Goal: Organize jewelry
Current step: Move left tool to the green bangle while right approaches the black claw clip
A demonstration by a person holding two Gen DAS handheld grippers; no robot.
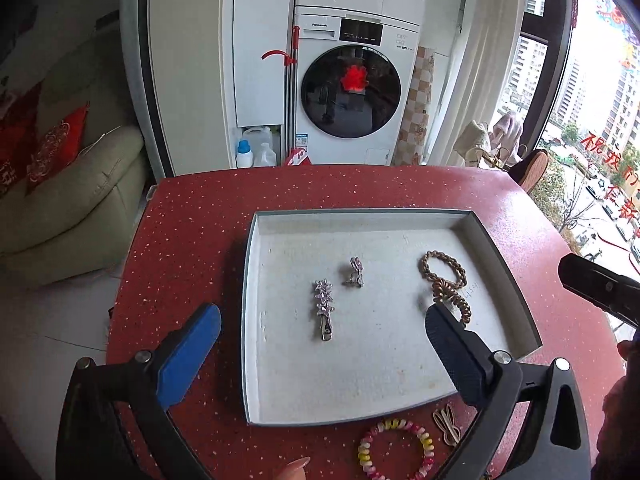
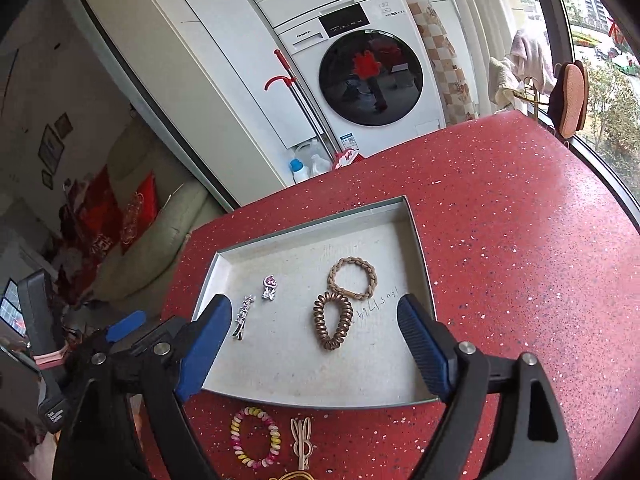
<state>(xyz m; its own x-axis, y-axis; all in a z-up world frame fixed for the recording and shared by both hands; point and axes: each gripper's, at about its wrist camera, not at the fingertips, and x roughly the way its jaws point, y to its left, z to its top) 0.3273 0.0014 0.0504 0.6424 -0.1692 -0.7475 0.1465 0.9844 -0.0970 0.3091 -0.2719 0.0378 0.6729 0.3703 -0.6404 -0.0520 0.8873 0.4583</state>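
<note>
A grey tray [image 1: 256, 280] [image 2: 420, 248] on the red table holds a silver star hair clip [image 1: 324, 308] [image 2: 242, 316], a small pink-stone clip [image 1: 354, 272] [image 2: 269, 287], a braided tan hair tie [image 1: 442, 268] [image 2: 353, 278] and a brown spiral hair tie [image 1: 460, 306] [image 2: 332, 321]. On the table in front of the tray lie a multicolour spiral hair tie [image 1: 396, 450] [image 2: 255, 437] and a beige bow clip [image 1: 447, 424] [image 2: 302, 442]. My left gripper [image 1: 320, 320] is open and empty above the tray's near side. My right gripper [image 2: 314, 312] is open and empty above the tray.
The red speckled table [image 1: 192, 220] [image 2: 520, 240] ends at the left and far edges. A washing machine [image 1: 352, 92] stands behind, a sofa [image 1: 72, 192] at the left, a window [image 2: 600, 60] at the right. A gold item shows at the right wrist view's bottom edge [image 2: 292, 476].
</note>
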